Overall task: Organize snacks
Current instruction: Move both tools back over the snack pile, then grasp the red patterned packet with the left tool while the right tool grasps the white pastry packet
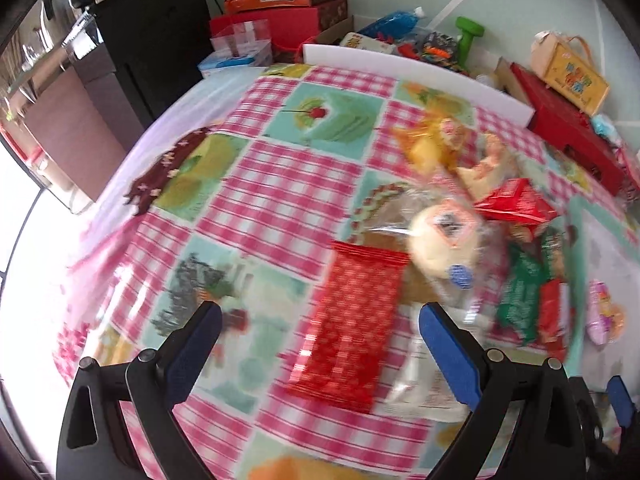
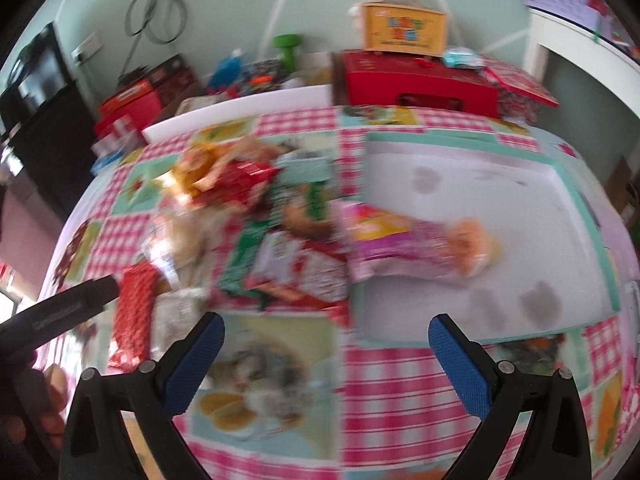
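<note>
On the left, the left hand-held gripper (image 1: 320, 316) hangs over the checked surface (image 1: 256, 176) with its jaws spread wide and nothing between them. Directly ahead of it lies a red patterned packet (image 1: 352, 320), flat and long, its far end just under a clear bag holding a round pale bun (image 1: 436, 240). The packet looks light and crinkly — probably slippery film, so a pinch across its narrow width near the close end seems the safest hold. The bun is soft and would likely squash if clamped hard; its bag's loose edge looks like the better place to take it.

Further right the snack pile (image 2: 256, 232) thickens: green wrappers (image 1: 524, 296), a red-and-white pack (image 2: 304, 268) and a red box-like pack (image 1: 516, 200) overlap one another, all blurred, so the exact layering cannot be told. These are likely light and would slide over each other when one is pulled.

Right of the pile, a pink packet (image 2: 404, 240) lies partly on a pale tray (image 2: 520, 216) with a teal rim — it looks soft and puffy, best gripped at a sealed end.

The right hand-held gripper (image 2: 326, 328) is also released, jaws wide, hovering over the surface's near edge between pile and tray.
</note>
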